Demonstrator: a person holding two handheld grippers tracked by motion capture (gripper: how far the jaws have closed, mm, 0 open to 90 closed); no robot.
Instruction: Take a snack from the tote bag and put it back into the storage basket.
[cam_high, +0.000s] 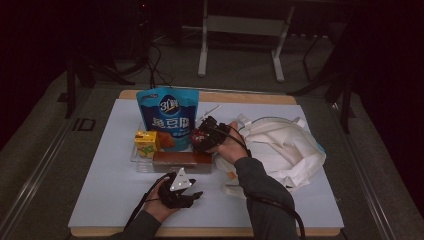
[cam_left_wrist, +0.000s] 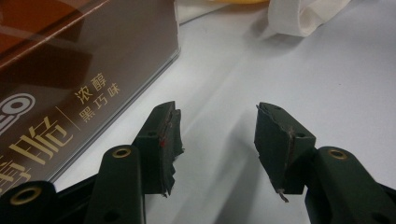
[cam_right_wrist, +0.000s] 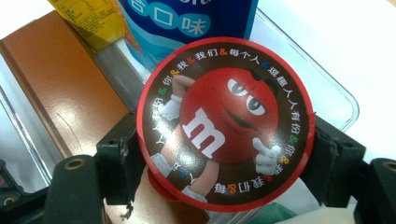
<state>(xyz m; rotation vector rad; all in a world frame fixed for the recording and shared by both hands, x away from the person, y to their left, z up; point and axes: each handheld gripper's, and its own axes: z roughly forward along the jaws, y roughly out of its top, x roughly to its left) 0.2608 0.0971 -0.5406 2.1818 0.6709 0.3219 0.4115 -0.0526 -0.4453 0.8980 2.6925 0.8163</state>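
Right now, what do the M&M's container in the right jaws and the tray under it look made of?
M&M's container: glossy printed lid, likely plastic or coated card; its red rim shines. Tray: clear rigid plastic; the table shows through and its rounded edge glints.

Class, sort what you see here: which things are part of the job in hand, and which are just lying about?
In the job: right gripper, shut on the M&M's tub; clear tray; white cloth bag.
Lying about: blue pouch, yellow carton, brown box; the left gripper is open.
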